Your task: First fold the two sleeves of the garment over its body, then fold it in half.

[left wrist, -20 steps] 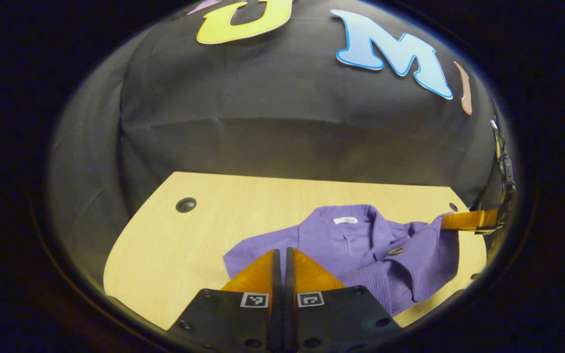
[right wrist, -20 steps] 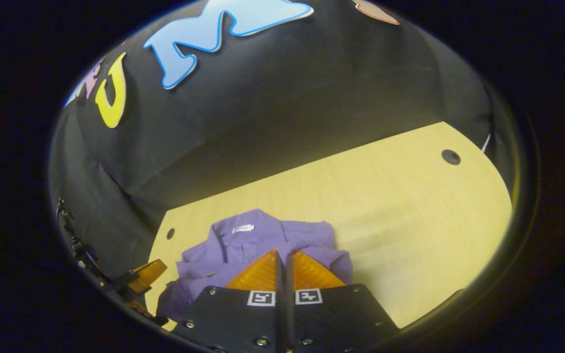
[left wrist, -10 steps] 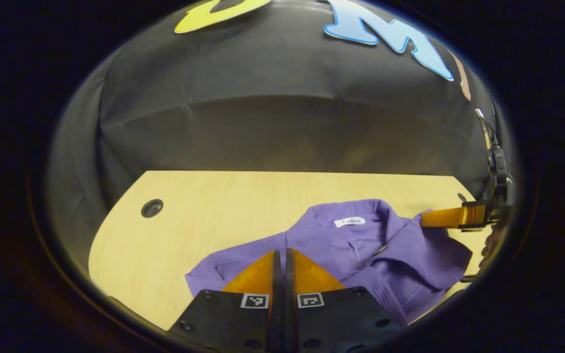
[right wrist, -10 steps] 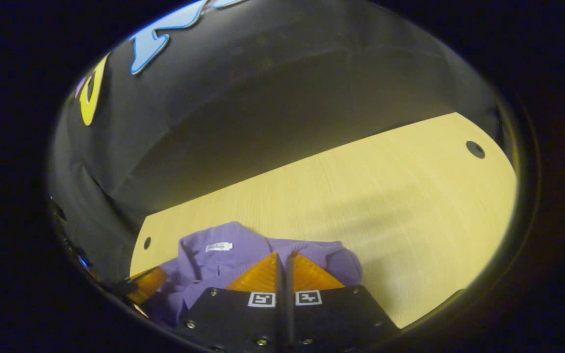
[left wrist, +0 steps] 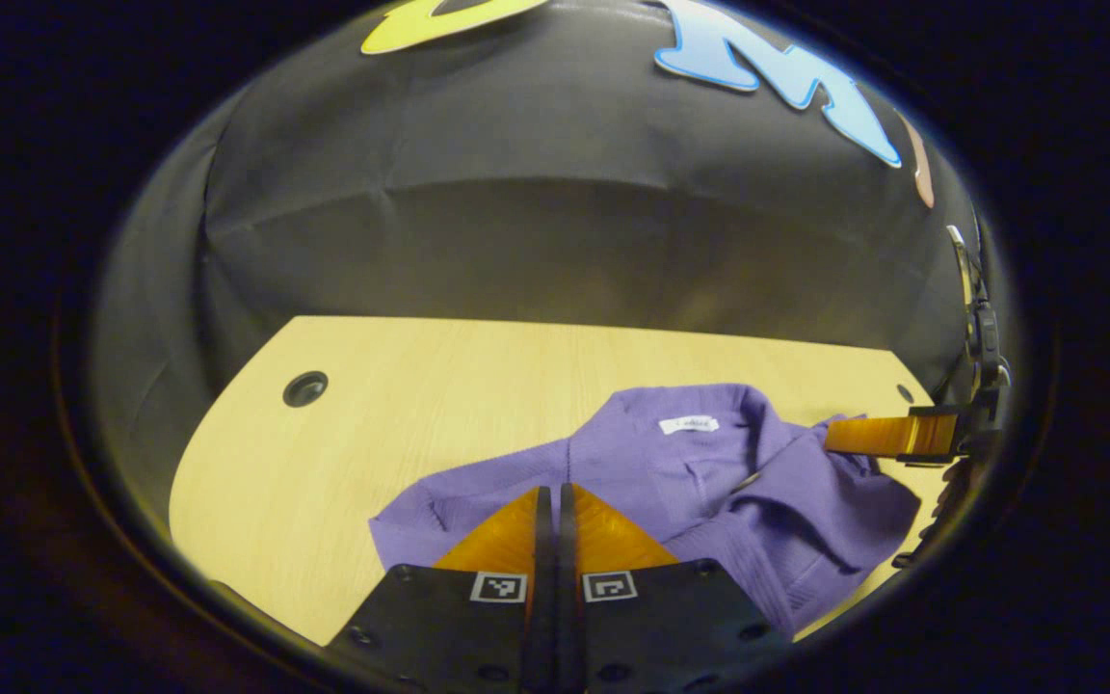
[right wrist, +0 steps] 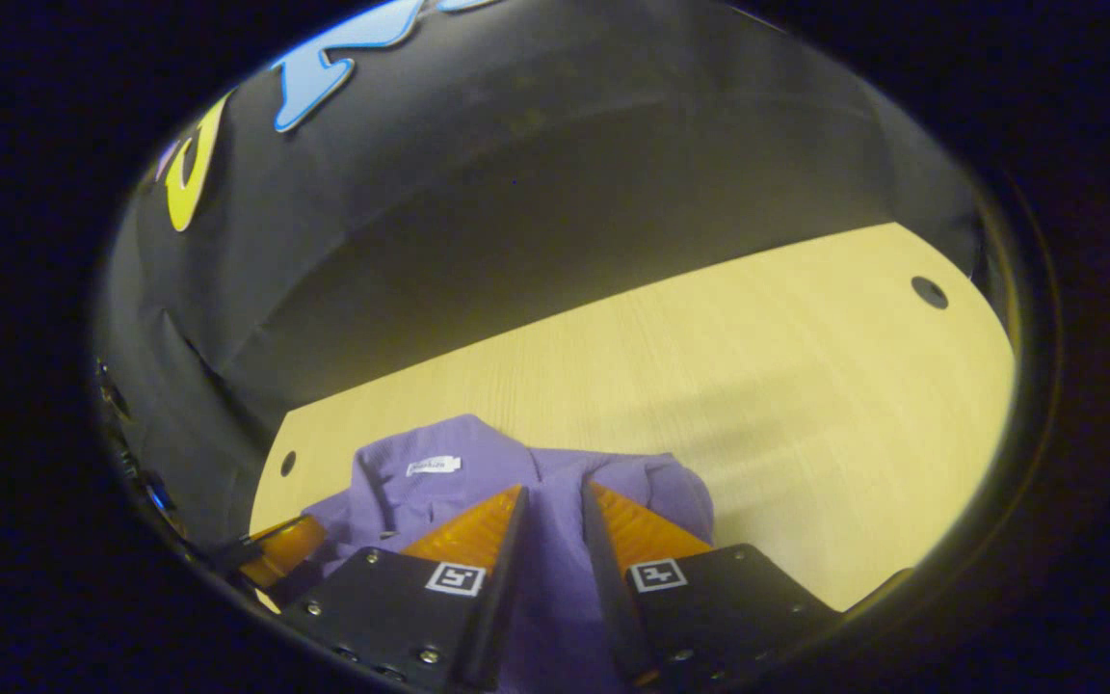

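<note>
Now | right gripper (right wrist: 550, 501): jaws newly apart over purple garment (left wrist: 709, 482) | left gripper (left wrist: 551, 496): jaws still together

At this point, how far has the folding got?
Done: the purple garment lies on the table with cloth doubled over its body. In hand: the right gripper has opened over it; the left gripper looks shut. Left: tidying, possibly the half fold.

We see a pale yellow wood-grain bench (left wrist: 401, 405) with rounded corners and a round dark cable hole (left wrist: 304, 388) near its far left corner, another hole (right wrist: 929, 291) at the far right. On it lies a crumpled purple knit collared garment (left wrist: 671, 472), its white neck label facing up, toward the near edge.
</note>
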Demonstrator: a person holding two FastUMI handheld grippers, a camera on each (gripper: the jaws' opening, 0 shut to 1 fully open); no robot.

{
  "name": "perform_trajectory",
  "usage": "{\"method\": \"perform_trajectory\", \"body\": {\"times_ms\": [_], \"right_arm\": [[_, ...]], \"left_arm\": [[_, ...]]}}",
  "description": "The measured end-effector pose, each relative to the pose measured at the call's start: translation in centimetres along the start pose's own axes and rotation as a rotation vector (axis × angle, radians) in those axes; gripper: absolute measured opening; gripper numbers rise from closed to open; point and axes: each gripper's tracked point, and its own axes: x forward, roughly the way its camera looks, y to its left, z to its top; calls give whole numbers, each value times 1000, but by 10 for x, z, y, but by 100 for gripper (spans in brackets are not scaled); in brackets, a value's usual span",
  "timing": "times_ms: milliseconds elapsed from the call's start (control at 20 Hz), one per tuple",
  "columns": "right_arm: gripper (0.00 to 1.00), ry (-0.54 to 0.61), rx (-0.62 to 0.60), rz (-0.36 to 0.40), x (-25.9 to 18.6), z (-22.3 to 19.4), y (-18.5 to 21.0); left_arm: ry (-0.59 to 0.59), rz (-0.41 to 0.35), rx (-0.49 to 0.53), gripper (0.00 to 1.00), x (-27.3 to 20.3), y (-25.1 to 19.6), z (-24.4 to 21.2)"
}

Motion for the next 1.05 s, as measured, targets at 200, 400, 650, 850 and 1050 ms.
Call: {"method": "perform_trajectory", "body": {"times_ms": [200, 400, 650, 850, 1050], "right_arm": [[43, -79, -55, 34, -66, 30, 23], [43, -179, -104, 61, -138, 55, 46], [39, -283, -191, 74, -228, 63, 68], [43, -341, -227, 88, -286, 51, 80], [43, -370, -236, 88, -337, 29, 82]], "left_arm": [[-76, -25, 21, 28, -58, -19, 40], [-170, -52, 42, 47, -128, -34, 77], [-286, -66, 79, 84, -221, -53, 105], [-361, -67, 100, 88, -291, -65, 111], [-422, -62, 114, 84, -341, -72, 113]]}}
